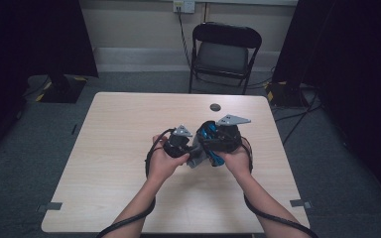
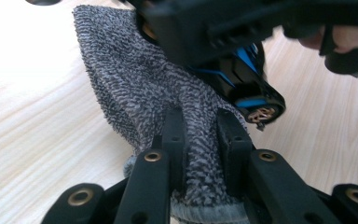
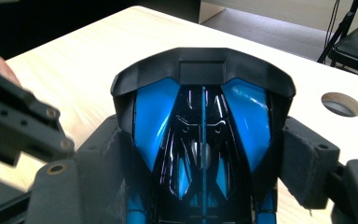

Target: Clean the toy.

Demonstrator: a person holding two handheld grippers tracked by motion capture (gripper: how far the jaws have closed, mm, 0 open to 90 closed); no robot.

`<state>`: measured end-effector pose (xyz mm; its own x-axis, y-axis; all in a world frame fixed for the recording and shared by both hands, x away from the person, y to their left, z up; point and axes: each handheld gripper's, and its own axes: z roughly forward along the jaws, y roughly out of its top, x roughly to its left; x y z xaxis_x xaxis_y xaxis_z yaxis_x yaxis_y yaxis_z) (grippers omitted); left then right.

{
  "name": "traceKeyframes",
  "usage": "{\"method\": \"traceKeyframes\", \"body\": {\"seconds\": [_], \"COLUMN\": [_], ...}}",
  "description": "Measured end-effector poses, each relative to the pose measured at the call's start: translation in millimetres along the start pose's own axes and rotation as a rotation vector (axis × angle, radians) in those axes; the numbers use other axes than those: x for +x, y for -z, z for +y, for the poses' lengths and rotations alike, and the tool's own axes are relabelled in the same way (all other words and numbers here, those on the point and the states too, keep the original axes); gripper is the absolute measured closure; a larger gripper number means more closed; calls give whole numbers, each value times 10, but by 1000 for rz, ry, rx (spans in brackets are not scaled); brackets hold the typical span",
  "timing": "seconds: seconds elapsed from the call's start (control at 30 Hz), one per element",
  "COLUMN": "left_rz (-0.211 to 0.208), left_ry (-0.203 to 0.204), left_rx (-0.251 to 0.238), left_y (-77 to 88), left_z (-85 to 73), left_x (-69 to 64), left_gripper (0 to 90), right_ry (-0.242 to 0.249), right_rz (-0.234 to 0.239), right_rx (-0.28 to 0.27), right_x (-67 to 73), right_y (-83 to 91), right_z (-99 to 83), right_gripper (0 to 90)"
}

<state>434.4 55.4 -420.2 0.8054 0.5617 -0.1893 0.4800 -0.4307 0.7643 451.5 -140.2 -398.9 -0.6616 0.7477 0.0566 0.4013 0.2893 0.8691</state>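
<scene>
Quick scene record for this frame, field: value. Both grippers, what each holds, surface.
surface: light wooden table, round hole in its top
left gripper: shut on grey cloth
right gripper: jaws wide, clamped on the sides of blue and black toy car
relation: cloth lies against the car, the two grippers close together above mid-table
cloth and car contact: looks like wiping; exact contact patch hidden
background: black folding chair behind the table
</scene>
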Motion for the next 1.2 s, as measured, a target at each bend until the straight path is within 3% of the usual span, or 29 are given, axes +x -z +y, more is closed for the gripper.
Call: {"method": "traceKeyframes", "body": {"seconds": [0.83,1.2], "left_rz": [-56,-64], "left_ry": [-25,-45], "left_rx": [37,49], "left_y": [-191,-203], "left_z": [-120,-115], "left_x": [-178,-237], "left_gripper": [760,760], "right_ry": [-34,-45], "right_rz": [-6,-5], "right_rx": [3,-3], "right_x": [-86,-109], "right_y": [-15,-15], "right_z": [95,148], "right_gripper": [250,251]}}
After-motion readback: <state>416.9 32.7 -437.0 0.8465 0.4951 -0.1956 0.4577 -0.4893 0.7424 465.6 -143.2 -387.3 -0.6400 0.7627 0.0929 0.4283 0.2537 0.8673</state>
